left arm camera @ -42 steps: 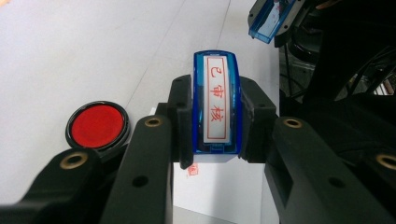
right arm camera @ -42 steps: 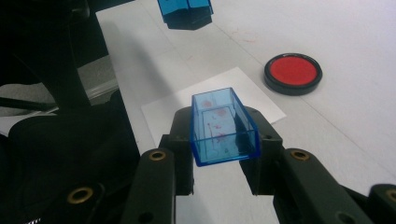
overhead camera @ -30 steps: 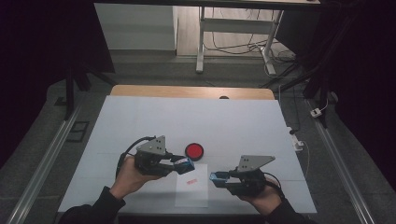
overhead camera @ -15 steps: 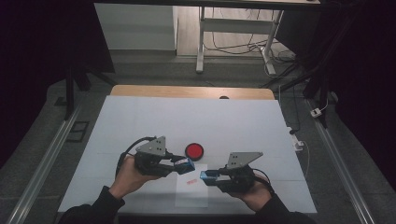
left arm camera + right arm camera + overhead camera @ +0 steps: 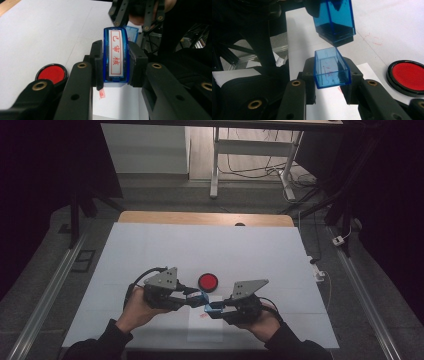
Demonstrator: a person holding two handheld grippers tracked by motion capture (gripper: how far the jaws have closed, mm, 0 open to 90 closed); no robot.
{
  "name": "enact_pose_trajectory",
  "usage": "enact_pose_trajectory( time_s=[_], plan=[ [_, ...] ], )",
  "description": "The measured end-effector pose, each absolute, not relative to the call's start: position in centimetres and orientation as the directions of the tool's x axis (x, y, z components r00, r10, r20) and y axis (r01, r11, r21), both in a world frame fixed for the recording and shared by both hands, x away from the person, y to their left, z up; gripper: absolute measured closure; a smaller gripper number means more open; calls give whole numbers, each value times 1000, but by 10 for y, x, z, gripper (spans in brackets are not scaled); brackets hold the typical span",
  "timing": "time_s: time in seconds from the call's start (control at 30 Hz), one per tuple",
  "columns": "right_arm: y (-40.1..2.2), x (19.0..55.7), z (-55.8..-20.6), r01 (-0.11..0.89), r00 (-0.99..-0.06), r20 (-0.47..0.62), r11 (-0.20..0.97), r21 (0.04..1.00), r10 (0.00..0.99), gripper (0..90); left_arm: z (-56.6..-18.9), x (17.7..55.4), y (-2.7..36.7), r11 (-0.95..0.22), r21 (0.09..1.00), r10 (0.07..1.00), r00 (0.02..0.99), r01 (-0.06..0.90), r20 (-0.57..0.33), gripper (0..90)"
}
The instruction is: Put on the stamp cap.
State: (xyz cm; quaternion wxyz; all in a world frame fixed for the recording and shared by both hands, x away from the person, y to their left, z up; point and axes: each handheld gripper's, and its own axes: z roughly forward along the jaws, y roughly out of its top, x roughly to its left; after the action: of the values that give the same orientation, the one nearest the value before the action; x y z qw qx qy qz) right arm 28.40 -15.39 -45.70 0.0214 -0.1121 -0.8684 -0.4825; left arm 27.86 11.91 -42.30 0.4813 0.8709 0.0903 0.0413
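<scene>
So right now I've got the blue stamp [image 5: 115, 56] clamped in my left gripper [image 5: 192, 298], jaws squeezed on both its sides, red characters on its label facing the left gripper view. My right gripper [image 5: 216, 309] has its jaws clamped on the clear blue cap [image 5: 331, 68], open end tipped up toward the stamp. What's changed over the last second: my right hand has slid in toward the left one, which hasn't budged, so the cap now sits just beside the stamp's inking end instead of well apart from it. In the right gripper view the stamp hangs just above and beyond the cap's mouth, not touching yet as far as I can tell. Both are held above the white paper sheet [image 5: 205, 327] near the front edge of the worktop [image 5: 150, 250], and there's already 1 small red print [image 5: 102, 94] on that sheet. The round red ink pad [image 5: 208, 281] lies open just behind the 2 grippers. To me that reads as stamping done and capping underway; what's left is lining the mouth up square with the stamp's end and pushing it on.
</scene>
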Motion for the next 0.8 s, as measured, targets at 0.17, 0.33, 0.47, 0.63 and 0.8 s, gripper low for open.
enact_pose_trajectory(
  time_s=[0.17, 0.33, 0.47, 0.63, 0.8],
  plan=[
    [-147, 289, -461, 200, -978, 141, 517, 832, 153, 680, -423, 277, 118, -519, 849, 173, 985, 99, -9, 697],
    [-141, 291, -462, 183, -982, 136, 516, 837, 129, 680, -423, 277, 117, -516, 852, 154, 988, 92, -14, 697],
    [-137, 291, -463, 182, -983, 144, 518, 836, 115, 681, -423, 277, 116, -510, 857, 130, 991, 79, -14, 697],
    [-136, 291, -464, 178, -984, 147, 516, 838, 100, 681, -424, 276, 115, -507, 861, 100, 995, 51, 0, 697],
    [-135, 291, -464, 182, -983, 161, 513, 839, 85, 681, -424, 275, 115, -502, 864, 84, 996, 35, 9, 697]
  ],
)
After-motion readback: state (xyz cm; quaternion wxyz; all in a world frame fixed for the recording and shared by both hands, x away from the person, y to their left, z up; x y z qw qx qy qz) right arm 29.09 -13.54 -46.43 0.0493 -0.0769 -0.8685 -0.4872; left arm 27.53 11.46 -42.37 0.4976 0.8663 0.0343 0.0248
